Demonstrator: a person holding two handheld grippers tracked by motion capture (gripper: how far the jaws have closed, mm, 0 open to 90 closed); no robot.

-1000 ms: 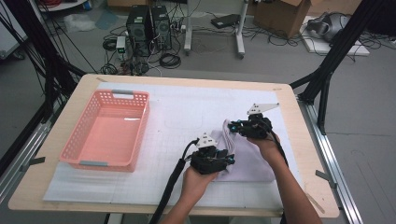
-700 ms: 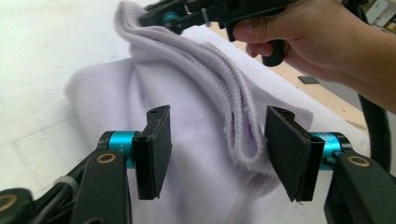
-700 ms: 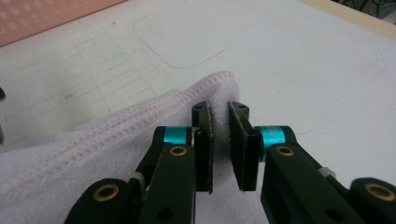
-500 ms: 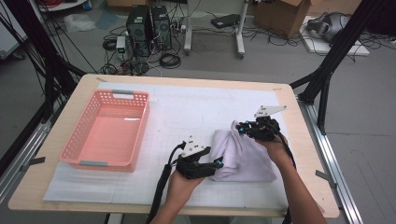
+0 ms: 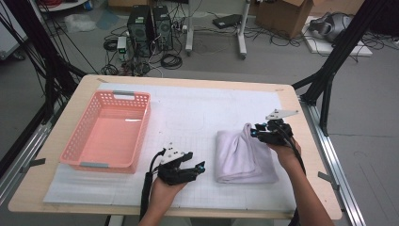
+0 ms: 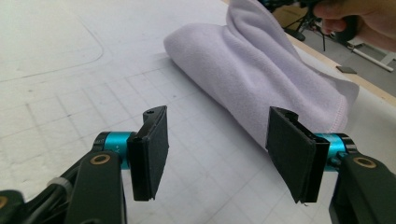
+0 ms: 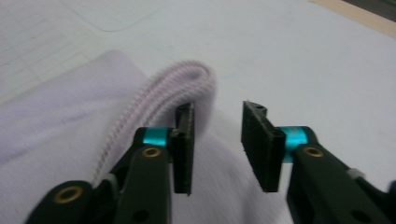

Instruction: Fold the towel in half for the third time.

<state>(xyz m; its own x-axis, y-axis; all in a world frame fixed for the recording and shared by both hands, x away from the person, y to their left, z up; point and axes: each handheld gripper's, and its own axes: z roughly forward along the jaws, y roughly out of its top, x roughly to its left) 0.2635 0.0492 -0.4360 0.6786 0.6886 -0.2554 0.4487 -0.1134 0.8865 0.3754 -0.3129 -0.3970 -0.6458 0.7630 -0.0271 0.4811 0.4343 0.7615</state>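
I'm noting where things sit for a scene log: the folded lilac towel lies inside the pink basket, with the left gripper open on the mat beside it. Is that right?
Not quite. The folded lilac towel lies on the white mat, to the right of the pink basket, which holds nothing, as the high view shows. The left gripper is open beside the towel, nothing between its jaws.

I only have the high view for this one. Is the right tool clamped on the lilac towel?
Observer: No. In the right gripper view the right tool has its jaws parted; they have just been opening. The towel's rolled edge lies beside one jaw, not pressed.
Reviewer: And the left tool?
Observer: In its own view the left tool has its jaws wide apart with nothing between them, over the gridded mat.
Reviewer: Any detail on the towel?
Observer: The left gripper view shows a stitched hem at its near corner.
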